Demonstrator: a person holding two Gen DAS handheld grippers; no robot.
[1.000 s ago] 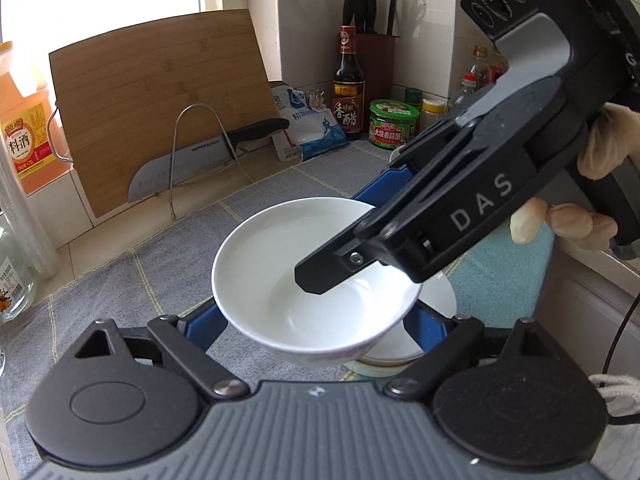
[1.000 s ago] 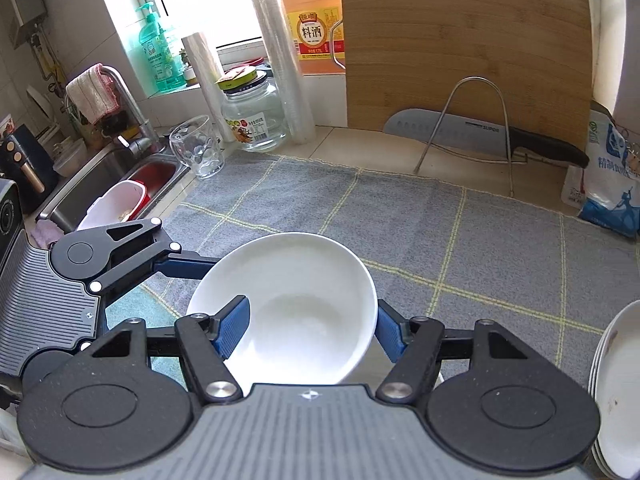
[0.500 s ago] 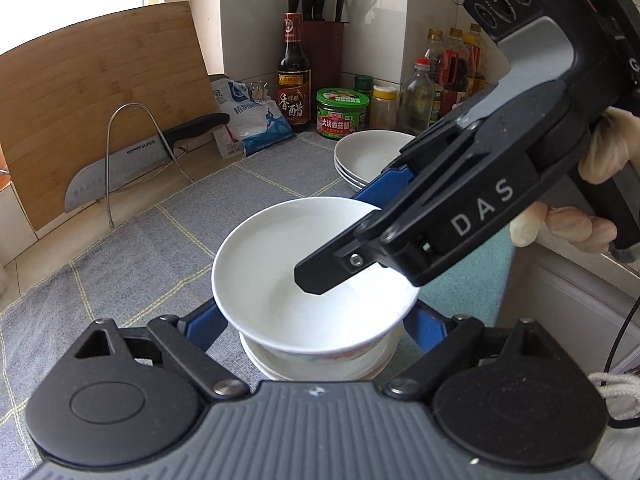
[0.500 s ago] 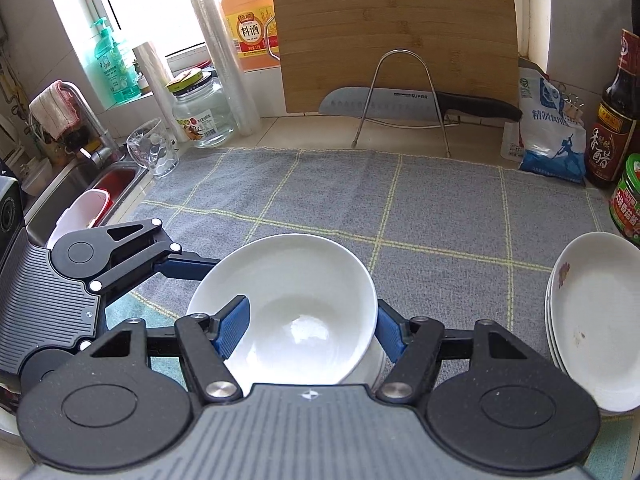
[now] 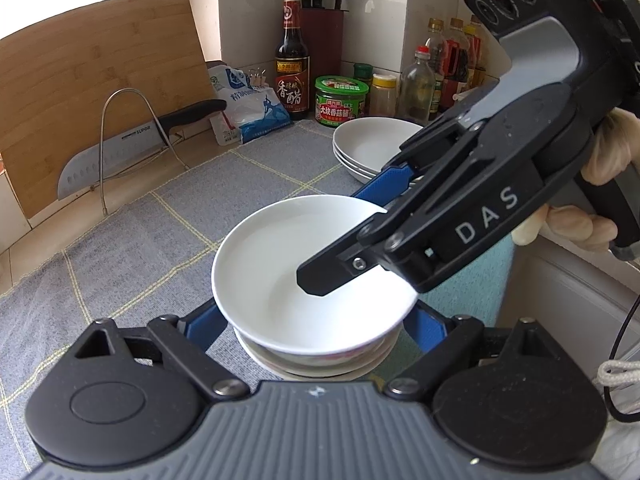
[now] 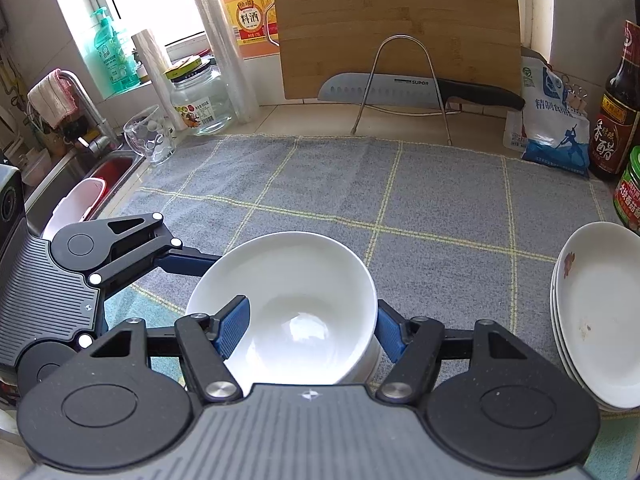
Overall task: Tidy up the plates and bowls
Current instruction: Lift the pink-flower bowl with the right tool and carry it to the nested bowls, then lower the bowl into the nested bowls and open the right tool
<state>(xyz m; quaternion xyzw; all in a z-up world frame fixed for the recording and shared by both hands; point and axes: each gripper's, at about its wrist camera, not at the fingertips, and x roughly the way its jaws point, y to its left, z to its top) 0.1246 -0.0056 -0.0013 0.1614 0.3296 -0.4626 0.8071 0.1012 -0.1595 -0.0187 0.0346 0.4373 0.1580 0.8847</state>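
Observation:
A white bowl (image 5: 280, 264) sits on top of a stack of bowls (image 5: 316, 364) on the grey checked mat. My left gripper (image 5: 316, 320) grips the top bowl, a blue pad on each side of it. My right gripper (image 6: 312, 324) holds the same bowl (image 6: 296, 280), one finger inside it and one outside against the wall; it reaches in from the right in the left wrist view (image 5: 440, 232). A stack of white plates (image 5: 372, 148) stands to the right on the mat, also in the right wrist view (image 6: 596, 316).
A cutting board (image 6: 396, 20) and knife (image 6: 400, 88) on a wire rack stand at the back. Sauce bottles (image 5: 292, 60), a green-lidded jar (image 5: 340, 100) and a salt bag (image 5: 248, 108) line the back corner. A sink (image 6: 92, 176), glass (image 6: 150, 140) and jar (image 6: 200, 104) lie left.
Both grippers have carried the bowl rightward across the mat toward the plates. It now sits lower, on the stack of bowls. The grips look unchanged.

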